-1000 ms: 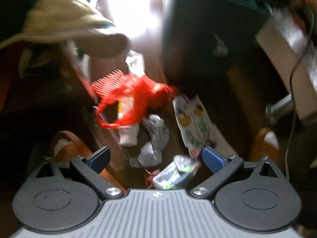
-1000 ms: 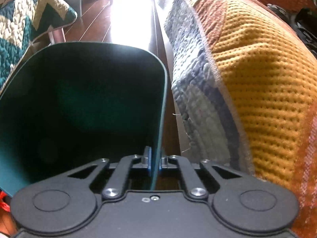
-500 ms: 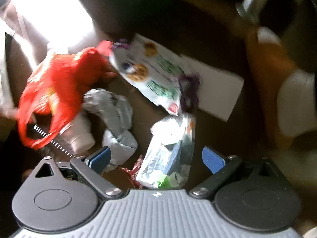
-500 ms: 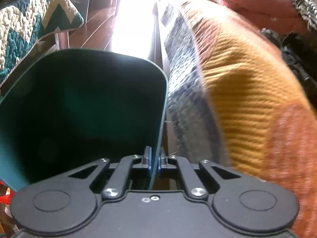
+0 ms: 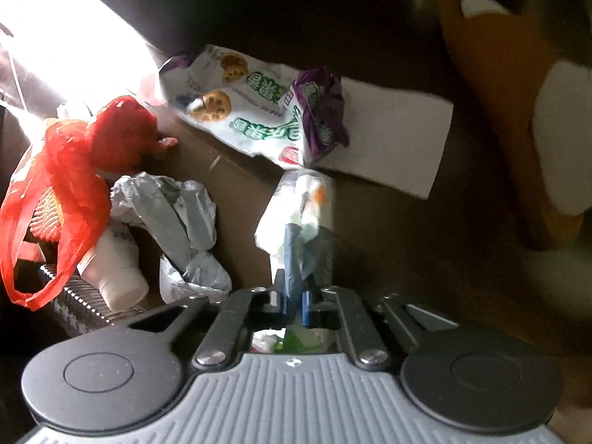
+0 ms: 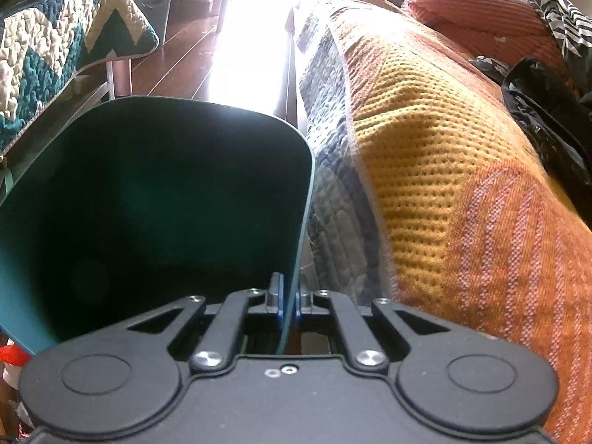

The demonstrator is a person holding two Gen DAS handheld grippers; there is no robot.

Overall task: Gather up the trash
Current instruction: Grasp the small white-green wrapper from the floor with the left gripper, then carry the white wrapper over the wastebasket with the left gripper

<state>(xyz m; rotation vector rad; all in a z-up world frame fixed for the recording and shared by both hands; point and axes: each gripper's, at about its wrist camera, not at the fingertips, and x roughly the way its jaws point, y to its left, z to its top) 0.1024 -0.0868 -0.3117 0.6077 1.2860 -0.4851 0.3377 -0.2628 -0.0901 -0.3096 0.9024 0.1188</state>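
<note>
My left gripper is shut on a crumpled clear-and-white plastic wrapper above the floor. More trash lies on the brown floor: a white cookie packet with a purple wrapper on it, a red plastic bag, crumpled grey-white plastic, a small white bottle and a white paper sheet. My right gripper is shut on the right wall of a dark green bin, whose dark inside faces the camera.
A dark bin side fills the top of the left wrist view. An orange and white slipper is at the right. A couch with a yellow-orange blanket is right of the green bin. A quilted teal zigzag cushion is at the left.
My left gripper's fingers have closed on the clear plastic wrapper that lay between them. The left camera has swung right over the trash pile. The right gripper still holds the bin wall.
</note>
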